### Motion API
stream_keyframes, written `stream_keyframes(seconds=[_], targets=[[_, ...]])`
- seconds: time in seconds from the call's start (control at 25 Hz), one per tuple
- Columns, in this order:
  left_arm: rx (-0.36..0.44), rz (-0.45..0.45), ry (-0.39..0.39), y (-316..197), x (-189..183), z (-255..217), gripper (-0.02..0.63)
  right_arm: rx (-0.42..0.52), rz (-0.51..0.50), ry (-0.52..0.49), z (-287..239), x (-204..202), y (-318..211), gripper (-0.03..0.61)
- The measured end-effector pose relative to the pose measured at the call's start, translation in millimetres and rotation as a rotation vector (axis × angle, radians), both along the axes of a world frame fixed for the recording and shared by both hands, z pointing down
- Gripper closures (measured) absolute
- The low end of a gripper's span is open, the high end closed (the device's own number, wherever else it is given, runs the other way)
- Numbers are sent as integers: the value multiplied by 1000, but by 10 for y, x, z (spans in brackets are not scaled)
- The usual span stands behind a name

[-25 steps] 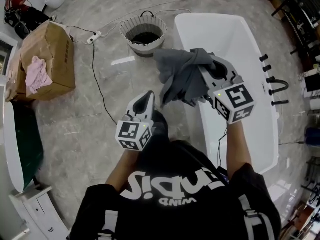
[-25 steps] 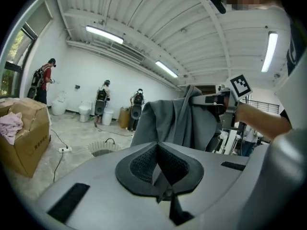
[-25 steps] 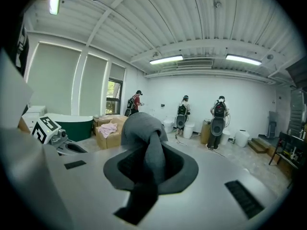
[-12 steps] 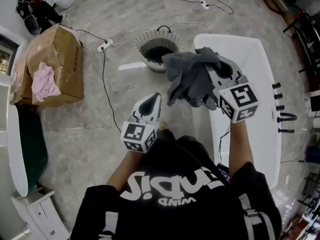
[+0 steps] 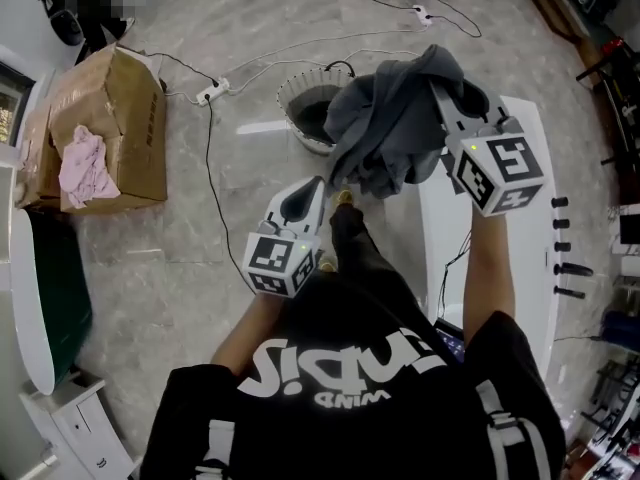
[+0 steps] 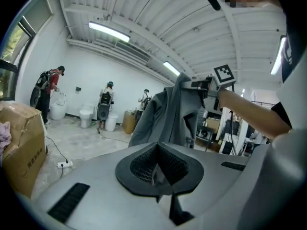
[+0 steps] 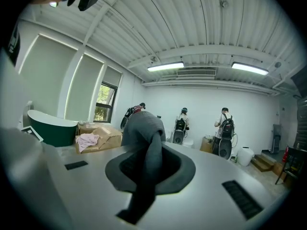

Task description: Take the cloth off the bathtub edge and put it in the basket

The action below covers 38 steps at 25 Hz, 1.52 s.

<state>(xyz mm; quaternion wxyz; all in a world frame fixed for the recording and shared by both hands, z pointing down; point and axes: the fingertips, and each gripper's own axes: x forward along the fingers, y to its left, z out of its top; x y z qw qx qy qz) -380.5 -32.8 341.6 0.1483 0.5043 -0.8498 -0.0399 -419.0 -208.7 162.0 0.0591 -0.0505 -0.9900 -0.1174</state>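
Note:
The grey cloth [image 5: 385,128] hangs bunched from my right gripper [image 5: 440,83], which is shut on it and held up high, off the white bathtub [image 5: 432,223]. In the head view the cloth's lower folds overlap the right side of the round white basket [image 5: 292,86] on the floor. A strip of cloth [image 7: 141,128] runs out through the closed jaws of the right gripper [image 7: 144,169]. My left gripper [image 5: 316,186] is lower and to the left, shut with nothing in it. From the left gripper [image 6: 156,169] I see the cloth [image 6: 168,114] dangling ahead.
A cardboard box [image 5: 110,118] with a pink cloth [image 5: 82,163] on it stands at the left. A cable and power strip [image 5: 210,91] lie on the floor by the basket. A dark green tub [image 5: 50,288] is at the far left, black taps [image 5: 568,236] at the right.
My right gripper has carried the cloth up and away from the bathtub edge, toward the basket. The left gripper moved the same way alongside it.

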Motion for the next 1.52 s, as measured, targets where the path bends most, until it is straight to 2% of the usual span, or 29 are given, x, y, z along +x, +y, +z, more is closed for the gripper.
stream_keyframes(seconds=[0.32,0.68,1.08,1.52], targets=[[-13,-54,-19,-457,-1116,-52,600,9,-75,-89,-420,-1270,-392,552],[-15,-125,-34,-1057,-2250,-266,600,-11,-171,-64,-403,-2355,-779,552],[-41,-172,-29,-1307,-2859,-302,600,-57,-210,-6,-131,-2947,-1052,552],[-63,-119,-2,-1436,-3075,-198,600,-117,-190,48,206,-3079,-1098,551]])
